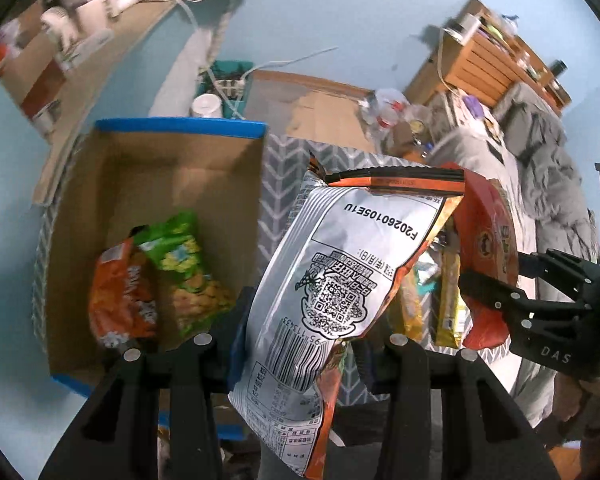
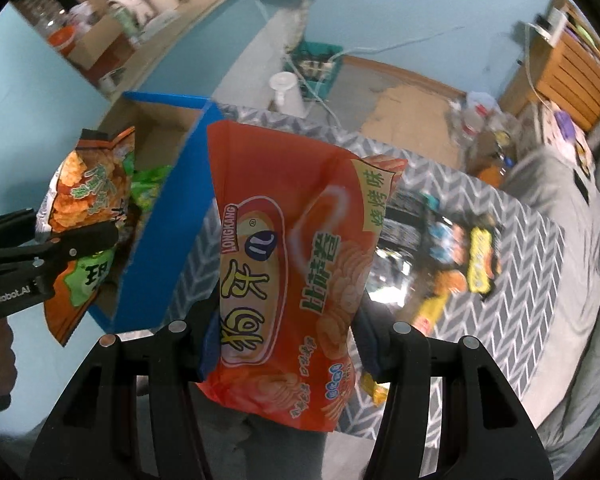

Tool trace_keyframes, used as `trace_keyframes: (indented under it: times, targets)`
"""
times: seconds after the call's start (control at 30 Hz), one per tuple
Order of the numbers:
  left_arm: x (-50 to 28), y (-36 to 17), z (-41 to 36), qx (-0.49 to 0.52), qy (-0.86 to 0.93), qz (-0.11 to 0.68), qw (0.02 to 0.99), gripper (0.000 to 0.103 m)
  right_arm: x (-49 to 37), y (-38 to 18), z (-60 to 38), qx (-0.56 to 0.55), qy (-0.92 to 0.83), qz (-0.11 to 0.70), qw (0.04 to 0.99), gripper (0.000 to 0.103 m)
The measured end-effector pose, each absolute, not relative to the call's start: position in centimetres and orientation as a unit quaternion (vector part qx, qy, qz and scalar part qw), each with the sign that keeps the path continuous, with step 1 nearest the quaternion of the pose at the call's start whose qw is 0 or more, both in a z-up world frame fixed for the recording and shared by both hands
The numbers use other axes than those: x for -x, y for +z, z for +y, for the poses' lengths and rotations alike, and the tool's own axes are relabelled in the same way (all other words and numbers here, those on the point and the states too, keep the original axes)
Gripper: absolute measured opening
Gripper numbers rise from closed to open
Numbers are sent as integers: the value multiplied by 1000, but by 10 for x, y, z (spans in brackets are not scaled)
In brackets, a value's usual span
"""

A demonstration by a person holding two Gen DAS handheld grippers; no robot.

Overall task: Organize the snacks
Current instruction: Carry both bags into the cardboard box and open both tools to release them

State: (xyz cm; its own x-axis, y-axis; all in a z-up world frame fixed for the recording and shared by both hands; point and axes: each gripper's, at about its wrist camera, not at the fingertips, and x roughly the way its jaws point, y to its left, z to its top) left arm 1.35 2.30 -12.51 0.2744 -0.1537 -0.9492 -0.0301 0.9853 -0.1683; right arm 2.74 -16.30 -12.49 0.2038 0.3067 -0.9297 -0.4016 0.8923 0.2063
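My left gripper [image 1: 300, 344] is shut on a snack bag with a silver back and orange edges [image 1: 340, 272], which hangs in the air just right of a blue-edged cardboard box [image 1: 180, 128]. An orange bag [image 1: 120, 292] and a green bag [image 1: 184, 268] lie inside the box. My right gripper [image 2: 288, 344] is shut on a red-orange crisp bag [image 2: 292, 264], held above the chevron cloth beside the box's blue wall [image 2: 168, 220]. Each view shows the other gripper: the right gripper [image 1: 500, 276] with its red bag [image 1: 488, 240], and the left gripper [image 2: 56, 228] with its orange-and-green bag front [image 2: 84, 200].
Several loose snacks, among them a yellow bar [image 2: 480, 256], lie on the grey chevron cloth [image 2: 440, 184]. Behind it stand a white cup [image 2: 288, 92] and a teal crate [image 2: 320, 64] on the floor. A wooden shelf [image 2: 572, 64] and grey bedding [image 2: 560, 184] are at the right.
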Motion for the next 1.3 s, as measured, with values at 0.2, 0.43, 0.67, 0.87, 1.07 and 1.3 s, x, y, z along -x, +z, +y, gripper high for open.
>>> trace_keyframes:
  times: [0.2,0.43,0.67,0.87,1.07,1.3]
  targets:
    - [-5,-129,60,102,-6,600,793,45,-32,-120,-121,58,261,582,768,55]
    - [5,-134,95,119,28,599,791,45,-38,-121,-75,66,294,582,755,55]
    - [3,-146,137,151,58,602,782,45,-48,-122,-27,79,322,579,745,55]
    - [-4,-161,164,167,82,609,771,45,-59,-130,9,71,337,588,732,55]
    - [-14,-178,180,174,96,617,761,45,-73,-146,39,70,340,604,717,55]
    - [-20,-197,193,182,118,628,748,46,-85,-162,63,62,339,624,701,56]
